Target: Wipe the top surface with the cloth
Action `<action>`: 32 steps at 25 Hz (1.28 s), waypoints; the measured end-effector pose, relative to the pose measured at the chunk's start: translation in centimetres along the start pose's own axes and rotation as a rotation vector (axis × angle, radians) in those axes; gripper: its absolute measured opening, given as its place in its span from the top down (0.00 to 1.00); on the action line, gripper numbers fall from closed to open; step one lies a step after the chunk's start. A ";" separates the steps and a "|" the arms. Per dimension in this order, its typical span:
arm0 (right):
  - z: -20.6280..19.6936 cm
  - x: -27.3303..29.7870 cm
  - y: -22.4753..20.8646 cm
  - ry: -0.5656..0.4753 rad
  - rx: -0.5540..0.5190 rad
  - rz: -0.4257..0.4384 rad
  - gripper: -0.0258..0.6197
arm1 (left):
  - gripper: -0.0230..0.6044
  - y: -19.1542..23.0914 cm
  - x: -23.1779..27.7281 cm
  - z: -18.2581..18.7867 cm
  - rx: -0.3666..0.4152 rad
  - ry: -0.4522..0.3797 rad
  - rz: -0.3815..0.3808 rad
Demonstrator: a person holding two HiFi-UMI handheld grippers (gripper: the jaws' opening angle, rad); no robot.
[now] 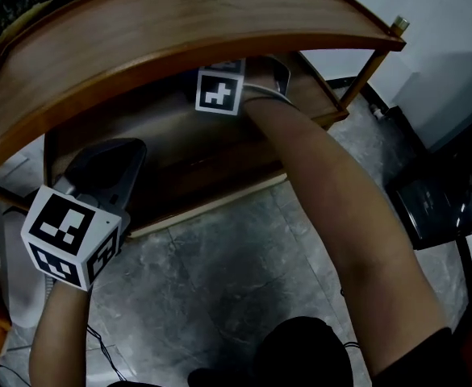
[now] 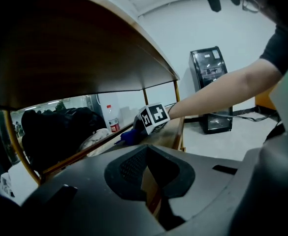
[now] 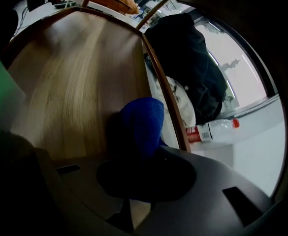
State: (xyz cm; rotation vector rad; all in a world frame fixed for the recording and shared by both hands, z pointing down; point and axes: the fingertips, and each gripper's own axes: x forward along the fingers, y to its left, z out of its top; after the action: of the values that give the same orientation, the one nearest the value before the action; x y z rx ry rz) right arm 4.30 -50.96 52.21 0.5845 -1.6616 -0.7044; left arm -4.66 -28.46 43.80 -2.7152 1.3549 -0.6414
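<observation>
Right gripper (image 3: 143,157) clamped on blue cloth (image 3: 142,122), both under table top (image 1: 179,22), on lower shelf (image 3: 70,92) beside rear rail (image 3: 159,90). Left gripper (image 2: 149,173) closed, empty, below top's front edge. Risk: lifting straight up knocks gripper or forearm against top's underside; loose cloth may snag rail. Little headroom under top; open room only forward past front edge, then up
</observation>
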 end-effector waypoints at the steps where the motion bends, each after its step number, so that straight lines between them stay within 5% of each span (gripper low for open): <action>1: -0.9 0.0 -0.2 0.005 0.013 -0.004 0.88 | 0.95 -0.4 0.3 0.1 0.007 0.004 -0.004; 22: -17.2 -2.8 -5.1 0.405 0.073 -0.136 0.88 | 0.95 -2.0 -0.2 1.2 0.021 -0.039 -0.027; 28: -17.5 -2.4 -6.9 0.336 0.029 -0.178 0.88 | 0.95 -0.5 -2.7 0.0 0.007 -0.028 0.001; 32: -18.5 -3.6 -5.1 0.396 0.092 -0.154 0.88 | 0.95 1.0 -4.3 -1.3 -0.015 -0.022 0.042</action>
State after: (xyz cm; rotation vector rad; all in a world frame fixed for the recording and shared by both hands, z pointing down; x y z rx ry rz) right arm 23.21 -54.51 48.61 0.8659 -1.2936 -0.5792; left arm -8.22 -25.56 43.24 -2.6891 1.4127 -0.5987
